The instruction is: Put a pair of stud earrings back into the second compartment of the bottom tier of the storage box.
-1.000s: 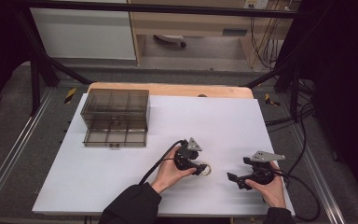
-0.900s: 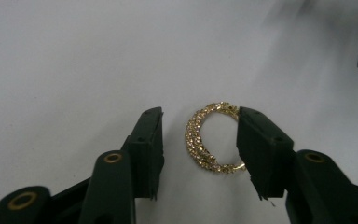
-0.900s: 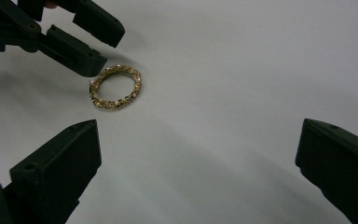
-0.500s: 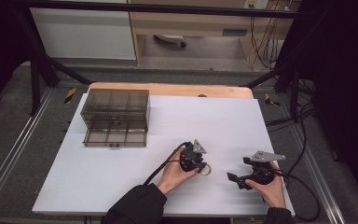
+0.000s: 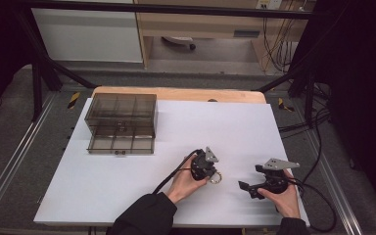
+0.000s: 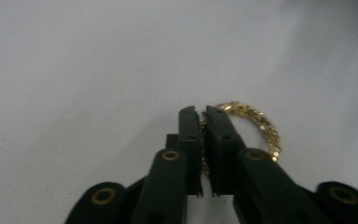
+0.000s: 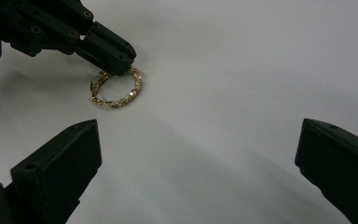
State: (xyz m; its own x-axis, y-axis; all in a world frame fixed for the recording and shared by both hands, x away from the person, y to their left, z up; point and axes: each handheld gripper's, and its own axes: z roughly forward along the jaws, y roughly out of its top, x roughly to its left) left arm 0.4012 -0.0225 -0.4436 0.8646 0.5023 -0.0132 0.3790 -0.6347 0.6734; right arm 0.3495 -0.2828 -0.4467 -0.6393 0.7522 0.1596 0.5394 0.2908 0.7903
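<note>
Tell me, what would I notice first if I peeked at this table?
Probably the shiny gold bracelet lying on the white table, near the front. The left tool has just been closing and now pinches the bracelet's edge between its black jaws. The right tool waits close by with its jaws wide open, and a smoky see-through drawer box stands at the table's far left.

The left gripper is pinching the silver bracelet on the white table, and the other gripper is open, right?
Not quite: the bracelet is gold, not silver, as the left gripper view shows. The left gripper does pinch it, and the right gripper is open.
</note>
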